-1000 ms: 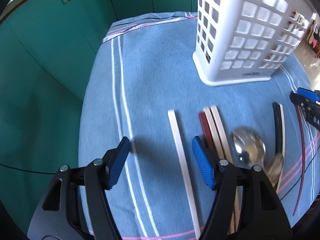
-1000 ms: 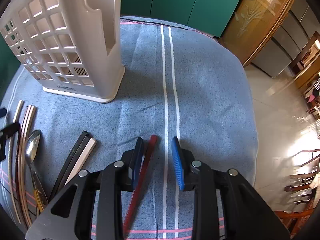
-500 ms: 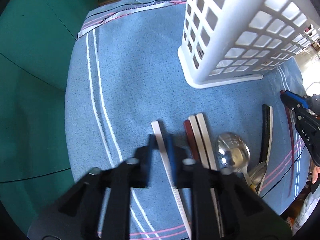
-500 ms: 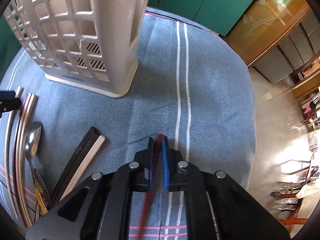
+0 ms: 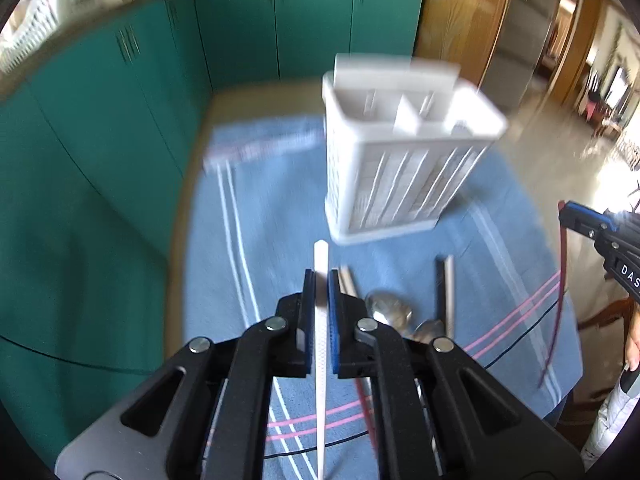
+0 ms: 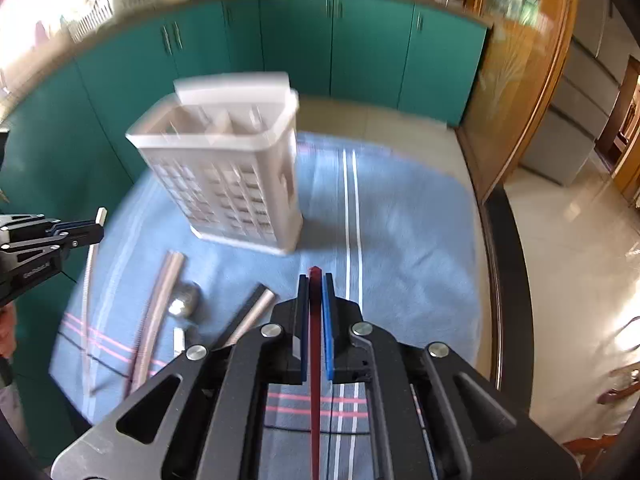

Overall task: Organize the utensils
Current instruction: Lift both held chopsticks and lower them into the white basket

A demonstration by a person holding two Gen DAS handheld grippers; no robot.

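Note:
My left gripper (image 5: 321, 280) is shut on a white chopstick (image 5: 321, 256) and holds it lifted above the blue cloth. My right gripper (image 6: 316, 284) is shut on a dark red chopstick (image 6: 315, 320), also lifted. A white lattice utensil basket (image 5: 400, 168) with divided compartments stands upright on the cloth ahead of both grippers; it also shows in the right wrist view (image 6: 232, 172). Several chopsticks (image 6: 160, 300) and spoons (image 6: 184, 298) lie on the cloth in front of the basket. The right gripper with its red chopstick shows at the right edge of the left wrist view (image 5: 592, 232).
The blue striped cloth (image 6: 400, 232) covers a round table with a dark rim (image 6: 508, 280). Green cabinets (image 6: 360, 48) stand behind it. A tiled floor and wooden furniture lie to the right. The left gripper shows at the left edge of the right wrist view (image 6: 60, 236).
Both grippers closed on their chopsticks, then rose and pulled back from the cloth. The basket now appears smaller and seen from above, blurred by motion.

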